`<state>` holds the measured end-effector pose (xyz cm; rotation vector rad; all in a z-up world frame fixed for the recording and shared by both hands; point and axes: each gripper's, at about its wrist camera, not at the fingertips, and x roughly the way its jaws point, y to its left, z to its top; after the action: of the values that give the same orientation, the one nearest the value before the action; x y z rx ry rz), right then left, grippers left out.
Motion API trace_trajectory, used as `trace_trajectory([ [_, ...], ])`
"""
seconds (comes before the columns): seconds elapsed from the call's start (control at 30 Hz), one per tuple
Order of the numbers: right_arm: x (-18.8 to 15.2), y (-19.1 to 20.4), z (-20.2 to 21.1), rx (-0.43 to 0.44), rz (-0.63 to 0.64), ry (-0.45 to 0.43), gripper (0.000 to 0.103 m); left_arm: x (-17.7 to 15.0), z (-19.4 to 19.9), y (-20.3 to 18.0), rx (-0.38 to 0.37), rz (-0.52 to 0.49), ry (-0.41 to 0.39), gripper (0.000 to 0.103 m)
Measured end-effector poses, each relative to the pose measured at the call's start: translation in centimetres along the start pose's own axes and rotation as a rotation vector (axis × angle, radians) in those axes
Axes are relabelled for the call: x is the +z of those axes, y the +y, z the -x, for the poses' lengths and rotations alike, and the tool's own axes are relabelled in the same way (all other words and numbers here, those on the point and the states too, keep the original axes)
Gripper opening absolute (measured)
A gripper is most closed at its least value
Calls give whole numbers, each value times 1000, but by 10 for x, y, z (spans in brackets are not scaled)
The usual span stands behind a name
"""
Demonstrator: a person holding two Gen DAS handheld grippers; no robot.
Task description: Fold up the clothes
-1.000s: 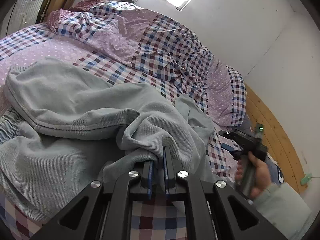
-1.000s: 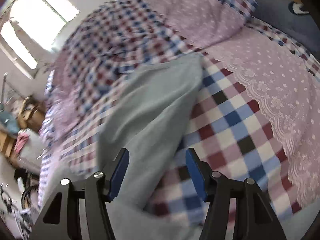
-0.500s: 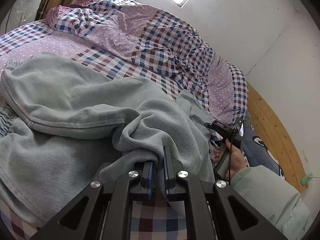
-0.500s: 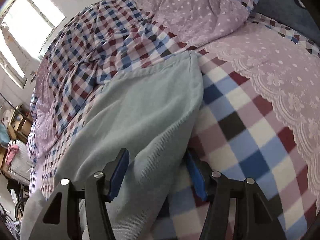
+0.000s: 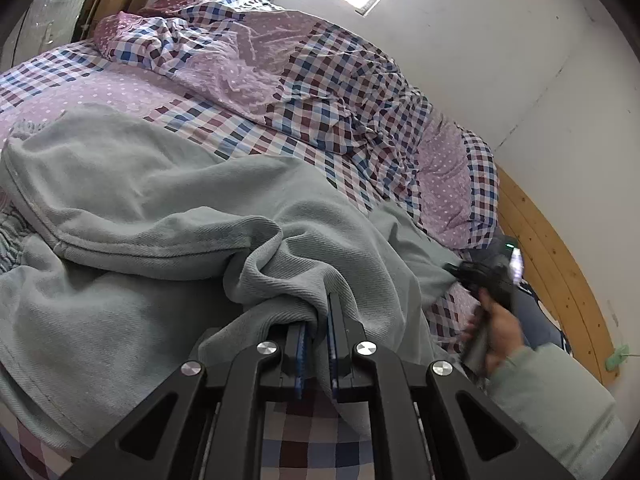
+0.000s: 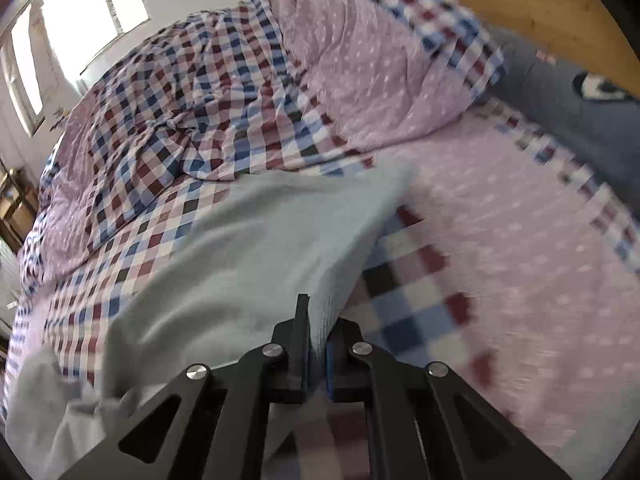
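One pale grey-green ribbed cotton garment (image 5: 168, 208) lies rumpled across the checked bed (image 5: 48, 76), toward its near edge. The left gripper (image 5: 318, 320) is clenched on a bunched fold; the right gripper (image 6: 318, 336) is clenched on a hem edge. The fabric appears soft, limp and light, best held at hems and corners

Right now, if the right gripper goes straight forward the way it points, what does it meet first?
The right gripper is already shut on the light green garment, so more of that cloth lies first in its line. Beyond it comes the crumpled checked quilt, though depth is hard to judge.
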<state>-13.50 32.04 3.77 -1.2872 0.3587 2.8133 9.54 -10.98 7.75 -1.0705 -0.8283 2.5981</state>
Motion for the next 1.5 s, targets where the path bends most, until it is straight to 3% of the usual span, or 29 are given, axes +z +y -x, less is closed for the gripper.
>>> trace_trajectory([
  [0.23,-41,-23,113,4,39,-44,3,3,6,6,-25,43,13,6],
  [0.4,-100,-47,146,-21,-44,-15,5,3,13,8,-28,49,14,7],
  [0.5,-136,-66,154,39,-162,-52,13,1,12,8,2,29,36,9],
  [0.57,-160,-84,166,71,-277,-110,30,-1,11,8,20,16,50,17],
  [0.6,-171,-93,171,79,-332,-134,53,-3,11,8,22,11,56,23],
  [0.63,-177,-100,174,85,-383,-138,62,-5,10,7,23,4,61,30],
  [0.73,-185,-117,173,150,-483,-99,64,-15,4,-1,23,-24,80,50],
  [0.83,-186,-118,169,159,-476,-77,64,-25,-2,-10,23,-53,99,58],
  [0.93,-188,-119,159,154,-473,-31,64,-35,-9,-18,22,-81,118,59],
  [1.03,-191,-116,153,64,-443,8,64,-46,-15,-26,22,-109,137,59],
  [1.33,-185,-117,144,128,-511,5,64,-78,-40,-58,17,-192,206,59],
  [1.5,-186,-107,138,155,-523,8,64,-90,-62,-75,46,-172,213,59],
])
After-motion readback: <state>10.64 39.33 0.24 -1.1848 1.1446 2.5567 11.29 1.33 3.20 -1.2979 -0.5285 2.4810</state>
